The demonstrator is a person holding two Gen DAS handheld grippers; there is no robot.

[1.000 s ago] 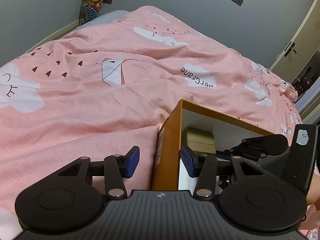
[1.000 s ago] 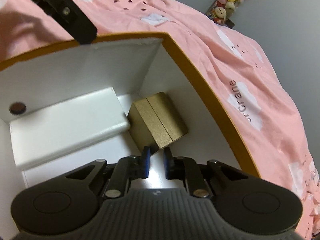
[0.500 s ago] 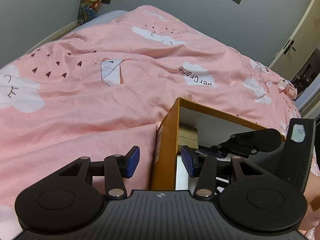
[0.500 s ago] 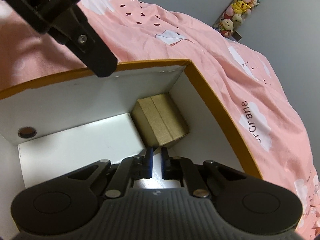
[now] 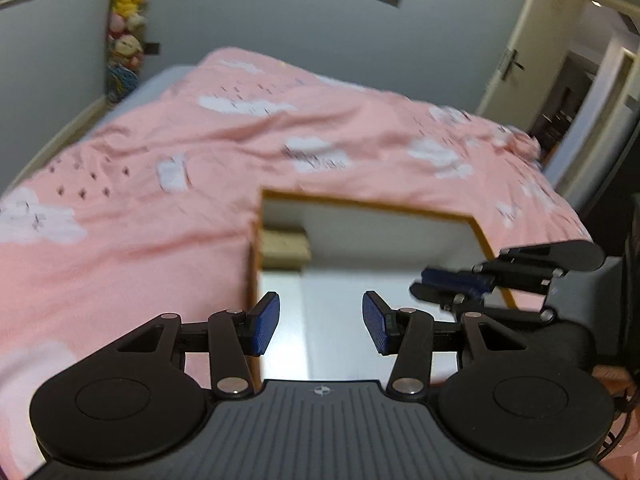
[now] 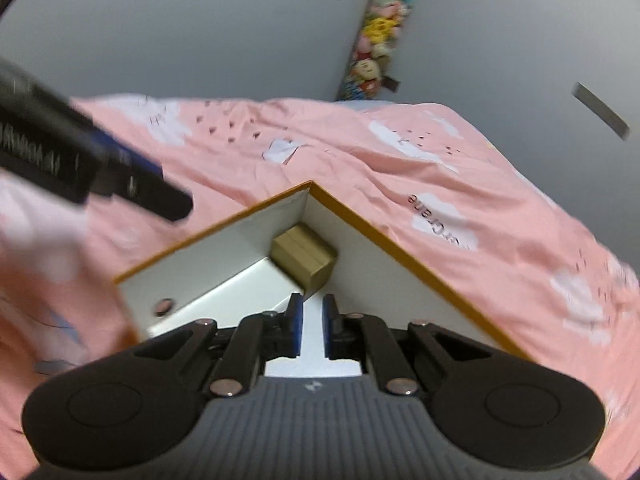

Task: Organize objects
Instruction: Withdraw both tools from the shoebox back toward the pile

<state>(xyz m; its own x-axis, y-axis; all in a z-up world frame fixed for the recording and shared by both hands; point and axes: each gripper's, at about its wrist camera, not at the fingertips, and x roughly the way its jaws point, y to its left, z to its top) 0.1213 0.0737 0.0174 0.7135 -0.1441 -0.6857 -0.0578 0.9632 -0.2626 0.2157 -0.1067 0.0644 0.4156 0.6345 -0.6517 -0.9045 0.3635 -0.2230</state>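
An open orange box [image 5: 372,202] with white inner walls lies on the pink bed. A small gold box [image 6: 305,259] sits in its far corner, and it also shows in the left wrist view [image 5: 285,249]. A flat white box [image 6: 236,292] lies next to it inside. My left gripper [image 5: 321,327] is open and empty above the orange box's near left edge. My right gripper [image 6: 311,327] is nearly closed with a narrow gap, holds nothing, and hovers above the box interior. It shows at the right of the left wrist view [image 5: 452,282].
A pink duvet [image 5: 160,184] with white clouds covers the bed. Plush toys [image 5: 124,28] hang in the far wall corner. A door [image 5: 516,64] stands open at the right. The grey wall lies behind the bed.
Both grippers have pulled up and back from the orange box. The left gripper moved right off the box wall it straddled. The right gripper left the gold box inside.
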